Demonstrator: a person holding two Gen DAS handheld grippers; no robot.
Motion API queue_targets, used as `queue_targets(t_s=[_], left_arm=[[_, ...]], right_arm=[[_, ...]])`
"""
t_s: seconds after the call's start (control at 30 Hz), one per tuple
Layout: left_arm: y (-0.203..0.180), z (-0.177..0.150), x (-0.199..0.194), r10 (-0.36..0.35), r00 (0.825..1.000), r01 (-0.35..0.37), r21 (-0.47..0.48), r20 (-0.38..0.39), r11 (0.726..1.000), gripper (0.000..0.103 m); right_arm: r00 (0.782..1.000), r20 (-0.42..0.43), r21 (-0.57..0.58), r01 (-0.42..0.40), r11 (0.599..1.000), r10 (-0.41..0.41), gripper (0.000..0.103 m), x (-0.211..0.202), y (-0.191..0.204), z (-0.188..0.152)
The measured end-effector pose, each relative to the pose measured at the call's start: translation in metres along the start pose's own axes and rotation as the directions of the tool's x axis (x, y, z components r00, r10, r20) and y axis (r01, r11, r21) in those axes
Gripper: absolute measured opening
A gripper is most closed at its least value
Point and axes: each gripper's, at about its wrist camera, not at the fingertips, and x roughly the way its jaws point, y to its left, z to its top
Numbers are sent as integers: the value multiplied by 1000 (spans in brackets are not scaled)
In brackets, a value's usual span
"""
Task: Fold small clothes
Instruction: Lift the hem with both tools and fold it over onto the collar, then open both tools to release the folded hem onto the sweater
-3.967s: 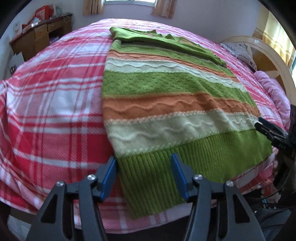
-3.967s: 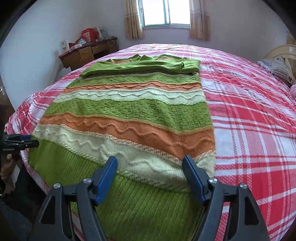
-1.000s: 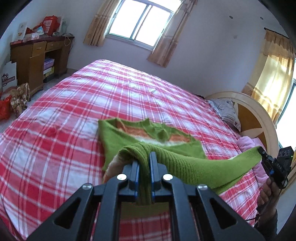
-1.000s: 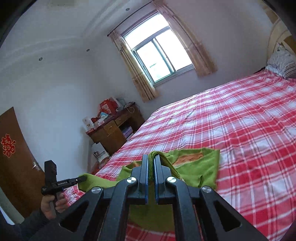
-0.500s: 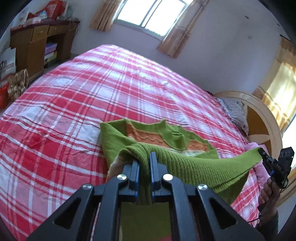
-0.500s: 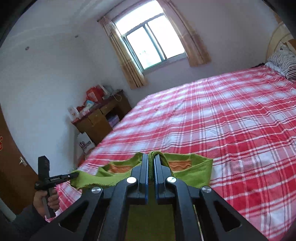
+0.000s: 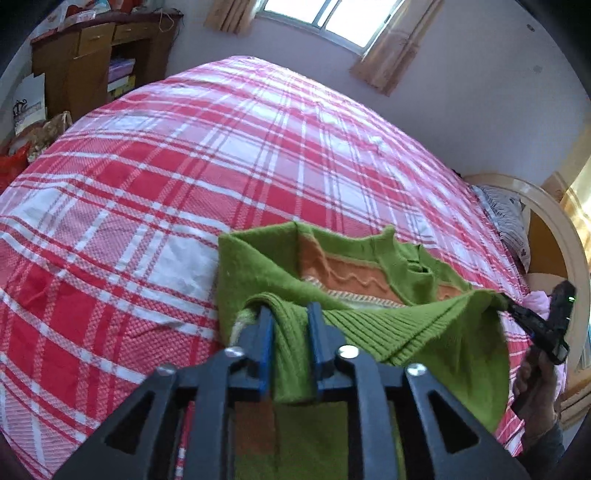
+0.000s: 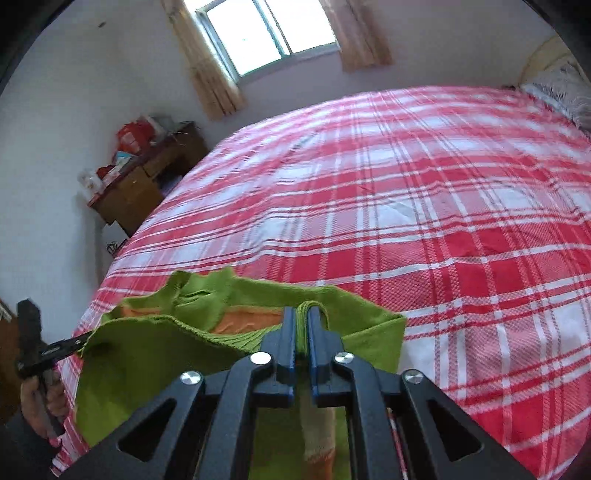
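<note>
A green, orange and cream striped knit sweater [image 7: 369, 273] lies on the red plaid bed [image 7: 221, 155]. Its ribbed green hem [image 7: 388, 328] is lifted and stretched between both grippers above the sweater's upper part. My left gripper [image 7: 290, 317] is shut on the hem's left corner. My right gripper [image 8: 302, 317] is shut on the hem's right corner; it also shows in the left wrist view [image 7: 532, 325]. The left gripper shows at the left edge of the right wrist view [image 8: 55, 347]. The collar end [image 8: 192, 291] rests on the bed.
A wooden desk [image 7: 92, 48] with clutter stands by the far wall left of the bed. A window with curtains [image 8: 266, 33] is behind. A curved headboard [image 7: 554, 221] and pillow [image 7: 506, 218] are on the right.
Both grippers closed on the hem's corners and lifted it up. In the last second they have carried it forward and lower over the sweater toward the collar.
</note>
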Motion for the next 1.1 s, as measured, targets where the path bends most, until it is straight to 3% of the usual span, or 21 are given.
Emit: queue_targets(t_s=[0.03, 0.07, 0.1, 0.13, 0.27, 0.37, 0.47, 0.57, 0.67, 0.7, 0.73, 0.77, 0.8, 0.83, 0.93, 1.0, 1.1], left_arm=[[-2, 0, -6, 20, 1000, -20, 18, 18, 1000, 42], [-3, 0, -11, 52, 998, -54, 36, 38, 998, 53], [-3, 0, -17, 82, 995, -85, 49, 63, 995, 78], [-1, -2, -27, 113, 988, -119, 58, 105, 991, 88], [12, 0, -39, 159, 977, -169, 61, 138, 984, 88], [14, -2, -37, 157, 979, -166, 70, 128, 984, 88], [-1, -9, -32, 161, 979, -179, 140, 128, 974, 88], [-26, -12, -22, 184, 972, -217, 258, 148, 941, 87], [-40, -12, -3, 227, 963, -265, 342, 147, 902, 76], [-41, -11, 6, 246, 960, -278, 352, 134, 894, 67], [-40, -11, 12, 255, 959, -281, 357, 120, 891, 52], [-38, -11, 22, 255, 962, -272, 363, 93, 891, 42], [-36, -11, 30, 268, 961, -276, 362, 72, 890, 23], [-34, -12, 33, 280, 957, -288, 350, 73, 892, 16], [-28, -11, 28, 249, 964, -266, 275, 97, 924, 15], [-26, -12, 26, 250, 962, -271, 259, 111, 927, 15], [-25, -13, 31, 273, 956, -291, 247, 105, 924, 20]], right_arm=[[1000, 10, 14, 18, 1000, -18, 42, -1, -3, 0], [999, 27, 19, 29, 999, -29, 52, -4, -5, -1], [999, 46, 14, 28, 999, -29, 61, -9, -6, -4], [998, 62, 9, 31, 999, -32, 61, -14, -5, -6], [996, 81, 4, 39, 999, -39, 61, -27, -7, -16], [997, 72, -3, 30, 1000, -30, 61, -33, -7, -23], [999, 35, -67, 35, 997, -32, 61, -31, 1, -28], [999, 20, -153, 48, 987, -45, 61, -30, 13, -31], [996, -51, -233, 57, 971, -71, 61, -15, 25, -34], [992, -64, -270, 87, 959, -108, 61, -7, 29, -36], [988, -70, -294, 113, 949, -139, 57, -2, 30, -39], [981, -87, -314, 136, 940, -171, 45, 5, 31, -41], [976, -111, -325, 143, 935, -188, 5, 13, 30, -44], [973, -119, -328, 150, 933, -198, 5, 17, 29, -47], [979, -71, -307, 161, 938, -191, 5, 8, 24, -47], [976, -29, -297, 198, 934, -216, 5, 1, 19, -44], [974, -46, -249, 206, 946, -224, 5, 8, 5, -39]])
